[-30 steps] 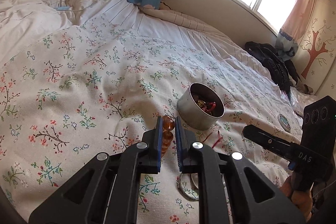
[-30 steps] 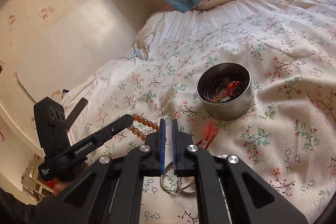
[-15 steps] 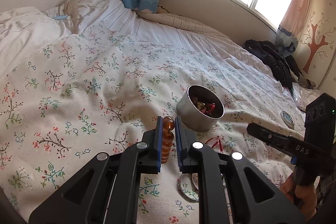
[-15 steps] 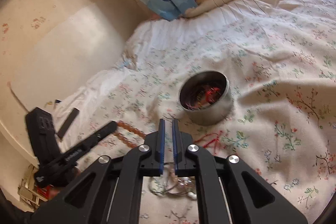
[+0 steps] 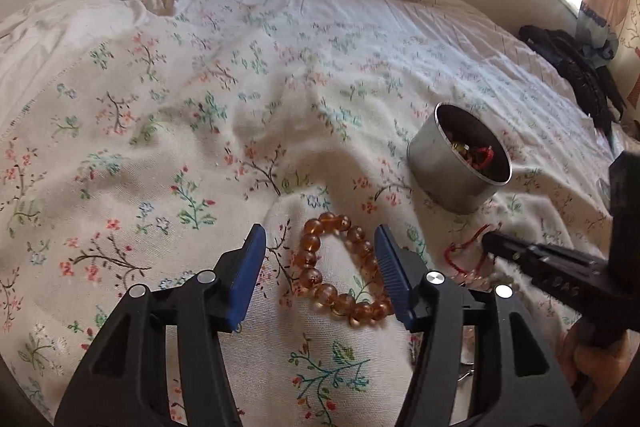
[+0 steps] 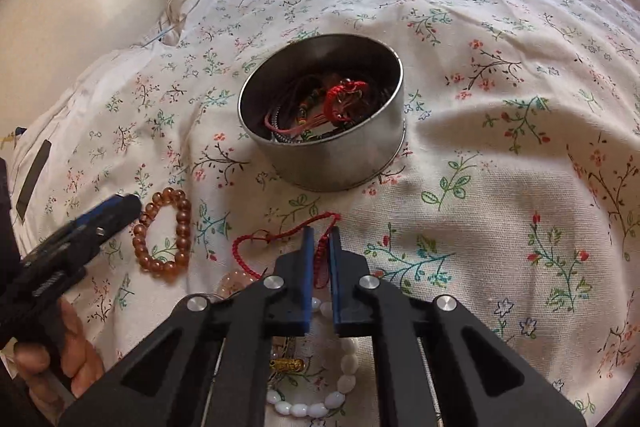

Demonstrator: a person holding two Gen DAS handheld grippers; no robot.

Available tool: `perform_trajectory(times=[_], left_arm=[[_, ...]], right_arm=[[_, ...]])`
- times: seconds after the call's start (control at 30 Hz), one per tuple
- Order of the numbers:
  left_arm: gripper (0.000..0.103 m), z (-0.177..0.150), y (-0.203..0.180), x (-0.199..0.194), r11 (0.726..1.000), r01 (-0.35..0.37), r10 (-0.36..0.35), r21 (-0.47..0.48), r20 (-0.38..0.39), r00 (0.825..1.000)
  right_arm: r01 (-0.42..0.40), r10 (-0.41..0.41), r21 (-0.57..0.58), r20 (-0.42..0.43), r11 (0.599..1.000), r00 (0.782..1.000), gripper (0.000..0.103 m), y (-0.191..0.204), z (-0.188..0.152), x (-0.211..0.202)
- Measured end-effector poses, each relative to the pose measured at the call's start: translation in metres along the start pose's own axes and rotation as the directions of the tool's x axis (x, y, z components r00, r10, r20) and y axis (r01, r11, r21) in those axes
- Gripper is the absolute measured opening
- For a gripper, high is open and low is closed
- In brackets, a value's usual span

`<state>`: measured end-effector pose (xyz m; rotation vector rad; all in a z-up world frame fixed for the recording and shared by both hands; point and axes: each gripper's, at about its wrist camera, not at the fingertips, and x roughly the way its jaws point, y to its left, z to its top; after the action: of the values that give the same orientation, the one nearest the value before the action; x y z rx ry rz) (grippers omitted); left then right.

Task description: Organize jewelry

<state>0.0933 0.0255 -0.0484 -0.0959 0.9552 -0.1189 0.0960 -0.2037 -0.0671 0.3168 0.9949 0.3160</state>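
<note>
1. Left hand-held gripper (image 5: 320, 267): blue pads spread wide, nothing held. The amber bead bracelet (image 5: 344, 273) lies flat on the floral bedsheet (image 5: 160, 147) between the two pads; contact with the right pad can't be confirmed, since the near-right beads sit behind its edge.
2. Right hand-held gripper (image 6: 320, 267): pads narrow, only a slim gap. A strand of the red braided cord bracelet (image 6: 280, 237) runs into that gap; whether it is pinched or just lying underneath, I cannot tell.
3. Round silver metal tin (image 6: 322, 115): upright on the bed, far side of both grippers, well apart from the amber bracelet. Inside is a tangle of red and dark cords with small beads; individual pieces are hard to separate.
4. White bead bracelet (image 6: 340, 379): near edge of the right wrist view, mostly covered by the gripper body, only part of the loop showing. A small gold-coloured charm (image 6: 286, 365) sits beside it, what it attaches to is hidden. A pale pink bead item (image 6: 236, 281) next to the red cord is largely covered too.
5. In the left wrist view the red cord is partly hidden behind the right gripper's finger, and that gripper's body is cut off at the frame's right edge.
6. Dark clothing pile (image 5: 576, 67) at far right of the bed, blurred.
</note>
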Motion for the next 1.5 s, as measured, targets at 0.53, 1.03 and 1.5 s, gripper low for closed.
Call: perform_trajectory(times=[0.53,1.03,1.5], left_arm=[[0.011,0.001,-0.024,-0.055,0.987,0.153,-0.161,0.058,0.19,0.968],[0.011,0.008,-0.031,-0.066,0.969,0.241,-0.245,0.049,0.219,0.944],[0.011,0.018,-0.063,-0.069,0.968,0.226,-0.247,0.109,0.243,0.938]], right_arm=[[-0.03,0.014,0.128,0.125,0.991,0.992,0.048,-0.018,0.007,-0.039],[-0.139,0.123,0.089,0.169,0.986,0.978,0.004,-0.015,0.001,-0.048],[-0.298,0.254,0.044,0.413,0.953,0.874,0.004,-0.008,0.019,-0.102]])
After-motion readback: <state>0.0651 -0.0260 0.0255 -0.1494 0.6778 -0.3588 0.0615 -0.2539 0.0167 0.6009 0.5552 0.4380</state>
